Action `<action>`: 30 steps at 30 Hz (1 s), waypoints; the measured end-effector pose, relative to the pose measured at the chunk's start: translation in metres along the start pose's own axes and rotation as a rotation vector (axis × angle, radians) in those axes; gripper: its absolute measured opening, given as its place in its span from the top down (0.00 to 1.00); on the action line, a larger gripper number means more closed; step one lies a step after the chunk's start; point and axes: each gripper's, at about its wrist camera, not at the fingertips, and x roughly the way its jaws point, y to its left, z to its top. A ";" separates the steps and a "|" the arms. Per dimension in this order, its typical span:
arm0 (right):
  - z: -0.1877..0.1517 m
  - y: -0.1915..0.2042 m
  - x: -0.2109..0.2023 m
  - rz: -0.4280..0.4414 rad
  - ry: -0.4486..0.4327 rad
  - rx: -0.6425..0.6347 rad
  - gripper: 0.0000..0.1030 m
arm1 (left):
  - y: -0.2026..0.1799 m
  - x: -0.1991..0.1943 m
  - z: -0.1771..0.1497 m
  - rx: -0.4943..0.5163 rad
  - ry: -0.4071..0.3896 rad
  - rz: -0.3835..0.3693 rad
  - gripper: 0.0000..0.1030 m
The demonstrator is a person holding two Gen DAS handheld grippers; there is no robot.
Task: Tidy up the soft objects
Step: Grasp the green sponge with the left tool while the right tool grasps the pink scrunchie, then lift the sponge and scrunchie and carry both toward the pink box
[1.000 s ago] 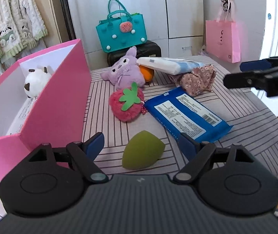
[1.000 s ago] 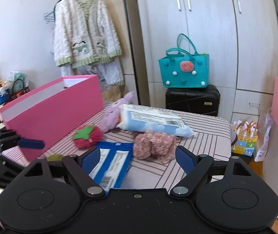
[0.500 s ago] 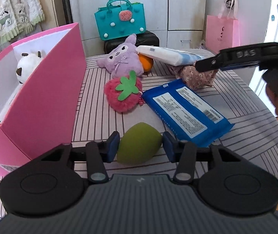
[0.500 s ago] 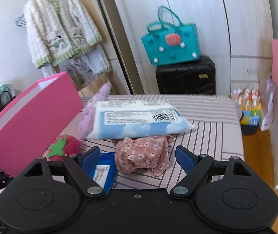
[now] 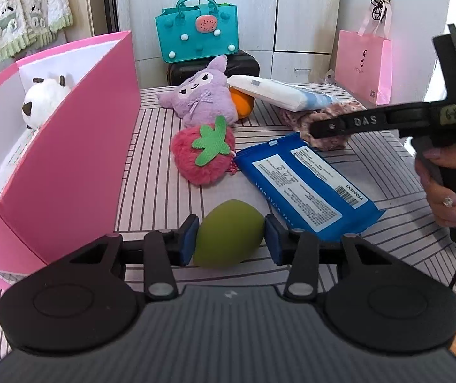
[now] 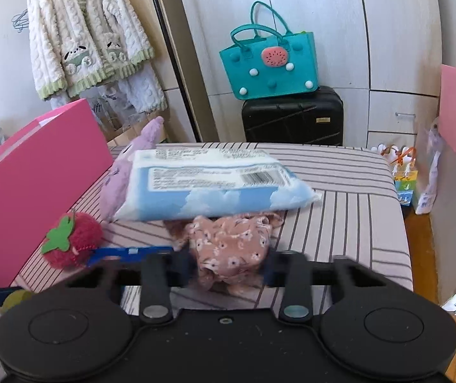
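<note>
A: Far left, left-wrist view?
B: Tall pink cardboard box [image 5: 68, 166], open top, standing on the striped tabletop [image 5: 170, 198]. A white plush with dark ears [image 5: 41, 102] sits inside it, at the far end.

A: Next over?
B: Left gripper [image 5: 230, 239], jaws clamped on an olive-green egg-shaped sponge [image 5: 228, 234]; both blue pads press its sides. The sponge is low over the table, just beside the box's near corner; I cannot tell whether it touches the cloth.

A: Beyond it?
B: Fuzzy red strawberry plush with a green felt leaf [image 5: 204, 153]; behind that a lilac cat-eared plush [image 5: 202, 95], with an orange ball [image 5: 242, 103] tucked against it. To the right, a flat blue wet-wipe pack [image 5: 304, 185] touching the strawberry.

A: Right side?
B: White-and-sky-blue tissue pack [image 6: 209, 188] lying partly over a crumpled pink floral cloth [image 6: 231, 242]. Right gripper [image 6: 228, 268] has its jaws narrowed on either side of that cloth; the pads are blurred, so I cannot tell if they grip.
</note>
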 end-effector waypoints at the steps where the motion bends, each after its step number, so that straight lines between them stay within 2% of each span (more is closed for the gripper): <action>1: -0.001 0.000 -0.002 -0.001 0.002 -0.007 0.82 | 0.000 0.000 0.000 0.002 0.000 0.000 0.59; 7: -0.007 0.003 -0.022 0.049 0.035 0.011 0.88 | -0.001 -0.001 -0.001 0.006 -0.003 0.005 0.60; 14: -0.013 0.013 -0.046 0.052 0.052 -0.019 0.89 | 0.001 -0.002 0.002 -0.003 0.016 -0.002 0.62; 18: -0.013 0.015 -0.059 0.044 0.053 -0.033 0.89 | 0.002 -0.005 0.003 -0.015 0.041 -0.037 0.62; 26: -0.017 0.024 -0.086 0.081 0.086 -0.013 0.89 | 0.001 -0.014 0.002 0.017 0.084 -0.063 0.62; 30: -0.019 0.035 -0.106 0.106 0.056 -0.046 0.88 | 0.001 -0.024 0.002 0.057 0.085 -0.073 0.62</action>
